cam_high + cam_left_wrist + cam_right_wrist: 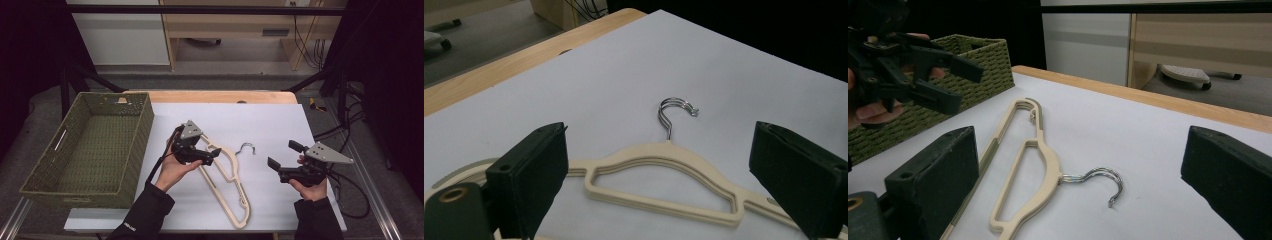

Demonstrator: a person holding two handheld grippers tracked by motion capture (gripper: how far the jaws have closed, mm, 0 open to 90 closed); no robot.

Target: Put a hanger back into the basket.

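Two hand-held grippers, both with jaws spread apart

In the high view the left hand (172, 172) comes from the bottom, left of centre, in a dark sleeve, and holds the left gripper (214, 152) near the middle of the frame; its jaws point to the right and stand apart. The right hand (310, 185) is at the lower right and holds the right gripper (284, 155), whose jaws point to the left and are wide apart. In each gripper view the two black jaws rise at the lower left and lower right with a wide gap between them. The right gripper view shows the left gripper at the upper left.
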